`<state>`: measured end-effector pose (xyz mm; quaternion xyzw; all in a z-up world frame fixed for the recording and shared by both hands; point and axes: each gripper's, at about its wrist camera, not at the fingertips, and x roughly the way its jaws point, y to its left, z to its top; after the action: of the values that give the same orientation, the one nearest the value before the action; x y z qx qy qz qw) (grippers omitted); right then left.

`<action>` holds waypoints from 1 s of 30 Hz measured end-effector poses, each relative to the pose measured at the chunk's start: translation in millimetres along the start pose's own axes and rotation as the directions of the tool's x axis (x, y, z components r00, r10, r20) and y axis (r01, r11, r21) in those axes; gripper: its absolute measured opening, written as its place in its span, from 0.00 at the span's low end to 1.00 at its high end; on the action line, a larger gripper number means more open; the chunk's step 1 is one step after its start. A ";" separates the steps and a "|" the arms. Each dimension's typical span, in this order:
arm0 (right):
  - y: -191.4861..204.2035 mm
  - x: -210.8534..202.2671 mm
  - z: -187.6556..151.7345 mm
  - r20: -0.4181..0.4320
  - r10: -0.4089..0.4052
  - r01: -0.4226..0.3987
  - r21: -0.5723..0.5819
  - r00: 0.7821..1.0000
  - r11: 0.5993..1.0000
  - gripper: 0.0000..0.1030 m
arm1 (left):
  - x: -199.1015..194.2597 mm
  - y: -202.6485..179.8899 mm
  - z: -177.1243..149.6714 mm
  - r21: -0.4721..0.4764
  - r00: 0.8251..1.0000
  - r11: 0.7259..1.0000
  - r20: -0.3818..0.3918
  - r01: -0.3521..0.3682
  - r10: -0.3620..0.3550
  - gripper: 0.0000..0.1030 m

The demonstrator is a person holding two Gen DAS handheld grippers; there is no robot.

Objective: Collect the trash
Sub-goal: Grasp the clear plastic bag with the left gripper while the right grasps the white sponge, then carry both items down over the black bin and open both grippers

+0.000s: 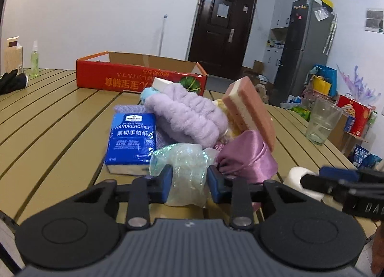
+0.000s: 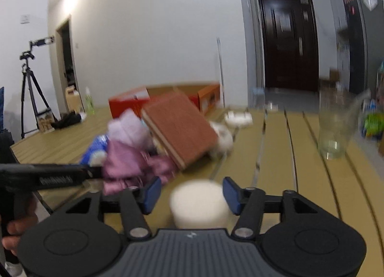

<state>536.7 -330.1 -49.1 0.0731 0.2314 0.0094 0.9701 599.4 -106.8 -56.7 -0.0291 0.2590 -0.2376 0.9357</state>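
Note:
A pile lies on the slatted table [image 1: 60, 113]: a blue handkerchief pack [image 1: 130, 137], a lilac fluffy cloth [image 1: 187, 113], a pink-and-cream sponge [image 1: 252, 111], a mauve satin pouch [image 1: 249, 157] and a crumpled clear plastic bag [image 1: 184, 169]. My left gripper [image 1: 189, 183] has its blue pads on both sides of the plastic bag, touching it. My right gripper [image 2: 190, 195] is open around a white roll [image 2: 199, 205], with gaps on both sides. The right view is blurred. The roll [image 1: 302, 181] and right gripper also show in the left wrist view.
A red cardboard box [image 1: 141, 77] lies open behind the pile. A clear glass [image 1: 321, 121] stands at the right. A green spray bottle [image 1: 34, 61] and black gloves [image 1: 12, 81] sit far left. A white object [image 2: 237, 118] lies behind the sponge.

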 end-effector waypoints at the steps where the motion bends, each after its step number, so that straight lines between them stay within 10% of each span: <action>1: -3.0 2.2 -2.6 -0.013 0.002 -0.002 0.005 1.000 1.000 0.63 | 0.2 -1.1 -0.2 0.008 1.000 1.000 0.004 -0.004 0.004 0.27; 15: -14.1 -12.2 1.2 0.042 0.023 -0.027 0.080 0.999 0.996 0.51 | -69.4 -15.7 12.8 0.028 0.996 0.999 0.082 -0.033 0.031 0.14; 20: 29.3 -55.6 -2.5 0.124 0.239 -0.226 -0.108 0.963 0.968 0.51 | -136.6 -18.4 -5.4 0.057 0.990 0.995 0.126 -0.078 0.070 0.14; 25: 78.8 -65.4 -31.2 -0.057 0.411 -0.412 -0.235 0.910 0.880 0.52 | -164.2 -1.0 -58.2 0.006 0.989 0.989 0.023 -0.146 0.146 0.14; 30: 110.4 -45.3 -80.2 -0.305 0.365 -0.450 -0.283 0.880 0.847 0.52 | -143.5 17.1 -105.9 -0.022 0.974 0.991 -0.190 -0.132 0.125 0.14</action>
<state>461.9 -212.2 -83.4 -0.0520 0.3204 0.2656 0.9078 445.9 -18.4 -83.7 -0.0060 0.3519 -0.1737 0.9198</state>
